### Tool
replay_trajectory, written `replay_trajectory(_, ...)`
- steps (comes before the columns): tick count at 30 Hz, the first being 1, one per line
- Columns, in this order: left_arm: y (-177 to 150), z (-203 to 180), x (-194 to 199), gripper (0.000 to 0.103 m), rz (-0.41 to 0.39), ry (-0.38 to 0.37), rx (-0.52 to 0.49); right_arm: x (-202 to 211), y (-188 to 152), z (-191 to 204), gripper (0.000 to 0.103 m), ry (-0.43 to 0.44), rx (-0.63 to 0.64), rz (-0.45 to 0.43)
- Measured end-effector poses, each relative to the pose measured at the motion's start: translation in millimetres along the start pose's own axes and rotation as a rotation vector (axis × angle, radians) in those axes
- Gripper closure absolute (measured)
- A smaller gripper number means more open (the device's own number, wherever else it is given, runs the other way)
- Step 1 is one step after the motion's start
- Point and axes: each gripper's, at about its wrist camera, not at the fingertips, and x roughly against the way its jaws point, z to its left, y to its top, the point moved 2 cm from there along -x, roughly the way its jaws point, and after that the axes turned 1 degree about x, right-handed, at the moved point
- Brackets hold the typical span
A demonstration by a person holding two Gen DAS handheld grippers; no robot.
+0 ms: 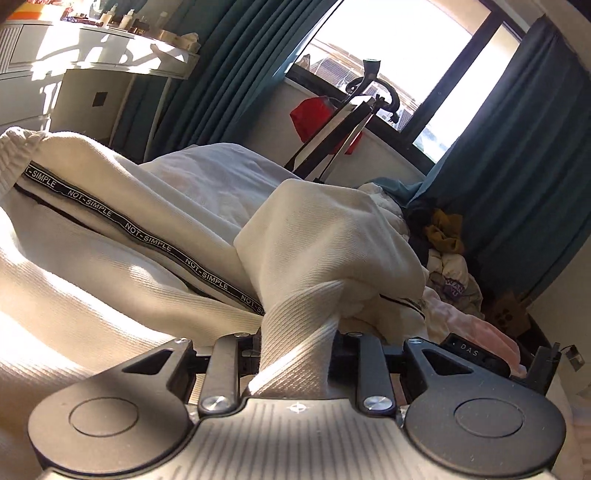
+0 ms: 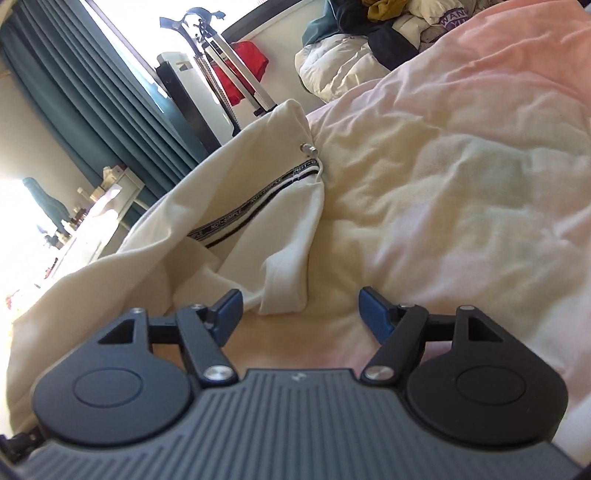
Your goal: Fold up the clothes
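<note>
A cream garment [image 1: 325, 236] with a black "NOT-SIMPLE" tape stripe [image 1: 147, 236] lies bunched on the bed. My left gripper [image 1: 299, 339] is shut on its ribbed cuff, and the cloth fills the gap and hides the pads. In the right wrist view the same garment [image 2: 236, 177] lies spread at the left. One folded sleeve end [image 2: 284, 291] rests just ahead of my right gripper [image 2: 301, 310]. That gripper stands open with its blue pads [image 2: 373, 314] wide apart, and only bedding shows between them.
A pale pink and cream duvet [image 2: 461, 166] covers the bed. A pile of mixed clothes [image 2: 388, 26] lies at its far end. Beyond the bed are a metal stand [image 1: 332, 140] with a red item, teal curtains [image 1: 517, 166], and a white dresser [image 1: 92, 55].
</note>
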Motion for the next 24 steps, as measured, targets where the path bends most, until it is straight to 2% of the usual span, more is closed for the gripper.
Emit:
replay_trajectory(2,-1.0,0.0,-1.9,0.075,-0.008,-0.003,-0.015,-7.6,4.4,1.0,0.031,0.007,0.010,-0.036)
replay_trajectory(4,-4.4,-0.9,-1.0,0.075,-0.012,-0.001,-0.033,-14.2,9.4,3.6,0.044,-0.010,0.029,-0.053)
replay_trajectory(5,-4.4,-0.3,-0.7,0.075,-0.012,-0.005,-0.027,-17.3,11.8,5.1,0.069,-0.019,0.041,-0.059)
replay_trajectory(6,-4.4,0.3,-0.4,0.075,-0.011,-0.010,-0.022,-18.9,13.9,8.0,0.085,-0.033,0.062,-0.055)
replay_trajectory(7,-4.1,0.2,0.6,0.075,-0.014,-0.014,-0.016,-17.4,15.6,10.7,0.088,-0.058,0.086,-0.057)
replay_trajectory(8,-3.7,0.2,1.6,0.074,-0.017,-0.018,-0.010,-15.2,17.5,13.3,0.096,-0.081,0.112,-0.062)
replay_trajectory(10,-5.6,-4.5,4.4,0.072,-0.035,-0.013,-0.023,1.7,23.8,14.0,0.096,-0.113,0.164,-0.098)
replay_trajectory(12,-8.3,-11.1,6.9,0.069,-0.053,-0.015,-0.040,25.4,34.0,4.4,0.096,-0.121,0.154,-0.127)
replay_trajectory(14,-10.9,-17.4,8.9,0.049,-0.063,-0.036,-0.047,47.9,46.0,-5.3,0.096,-0.149,0.172,-0.149)
replay_trajectory(17,-15.6,-26.1,13.0,0.037,-0.062,-0.118,-0.041,81.3,68.1,-25.5,0.096,-0.208,0.202,-0.177)
replay_trajectory(20,-20.8,-34.8,16.9,0.028,-0.072,-0.173,-0.055,112.1,94.1,-57.8,0.096,-0.295,0.213,-0.206)
replay_trajectory(24,-27.7,-43.8,16.7,0.026,-0.080,-0.209,-0.088,141.6,127.8,-117.9,0.096,-0.439,0.216,-0.226)
